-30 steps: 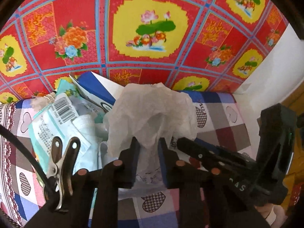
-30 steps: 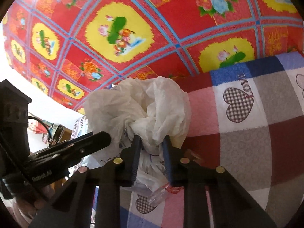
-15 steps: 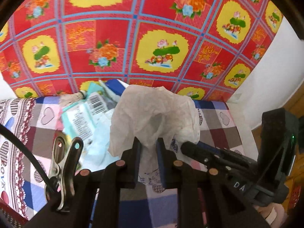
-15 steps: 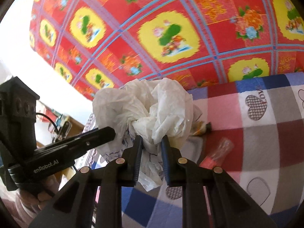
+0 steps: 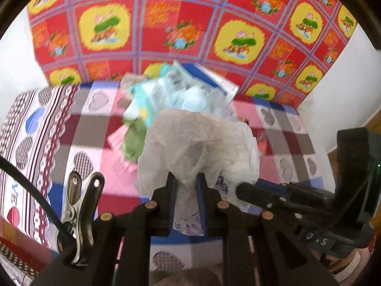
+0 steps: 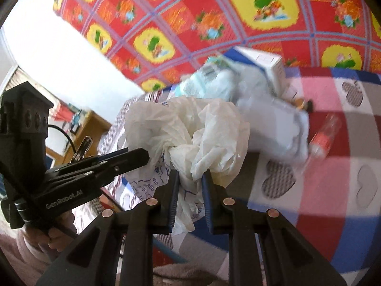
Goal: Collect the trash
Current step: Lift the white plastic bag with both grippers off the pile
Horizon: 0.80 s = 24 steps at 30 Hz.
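Crumpled white plastic bag (image 5: 197, 147) — bunched neck downward, billowing upward — was clamped by both the left gripper (image 5: 185, 186) and right gripper (image 6: 190, 181) above the checked tablecloth (image 5: 85, 124), near its front edge.

white bag (image 5: 197, 147) lifted higher, trash pile (image 5: 176, 93) now farther off

— What is the white crumpled plastic bag (image 5: 197, 147) like?
— Thin, creased film with a dull sheen, pinched in the left claw (image 5: 185, 181) of matt black plastic.

— And around it?
— A soft checked heart-print cloth (image 6: 333, 178) under glossy pale-blue plastic packets (image 6: 214, 81), and a shiny metal spring clip (image 5: 79, 205).
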Each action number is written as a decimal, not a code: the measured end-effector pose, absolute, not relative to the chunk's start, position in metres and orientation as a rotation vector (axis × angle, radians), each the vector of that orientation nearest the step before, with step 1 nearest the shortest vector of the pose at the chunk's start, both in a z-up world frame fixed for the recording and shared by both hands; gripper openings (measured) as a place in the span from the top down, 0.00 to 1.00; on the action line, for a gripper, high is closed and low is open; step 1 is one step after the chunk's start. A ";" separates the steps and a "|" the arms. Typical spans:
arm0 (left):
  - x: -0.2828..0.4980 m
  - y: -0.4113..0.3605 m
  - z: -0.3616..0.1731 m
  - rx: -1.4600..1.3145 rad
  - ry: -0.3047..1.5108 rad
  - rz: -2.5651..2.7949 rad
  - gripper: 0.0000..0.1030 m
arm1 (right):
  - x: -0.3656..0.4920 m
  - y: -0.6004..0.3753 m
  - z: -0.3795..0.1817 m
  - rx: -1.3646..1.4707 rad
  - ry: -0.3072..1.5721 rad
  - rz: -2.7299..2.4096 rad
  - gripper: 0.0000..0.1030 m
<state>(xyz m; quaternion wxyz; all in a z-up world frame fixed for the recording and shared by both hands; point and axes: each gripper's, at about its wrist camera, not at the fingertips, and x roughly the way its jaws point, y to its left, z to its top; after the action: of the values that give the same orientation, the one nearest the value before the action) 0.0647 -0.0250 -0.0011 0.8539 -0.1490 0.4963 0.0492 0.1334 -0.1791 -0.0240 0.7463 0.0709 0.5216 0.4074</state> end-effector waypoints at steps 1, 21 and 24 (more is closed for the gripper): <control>0.060 -0.021 -0.008 -0.323 1.063 0.107 0.83 | 0.128 -0.176 -0.028 0.146 1.157 0.891 0.80; 0.026 0.021 -0.054 -0.372 1.158 0.058 0.66 | 0.085 -0.156 -0.056 0.085 1.223 0.711 0.47; 0.029 0.026 -0.053 -0.364 1.147 0.046 0.63 | 0.087 -0.156 -0.052 0.112 1.200 0.681 0.44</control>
<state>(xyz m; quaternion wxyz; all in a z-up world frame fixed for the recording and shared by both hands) 0.0294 0.0256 -0.0534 0.8242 -0.1711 0.5395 0.0215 0.0874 -0.1560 -0.0524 0.7699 0.0515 0.5533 0.3138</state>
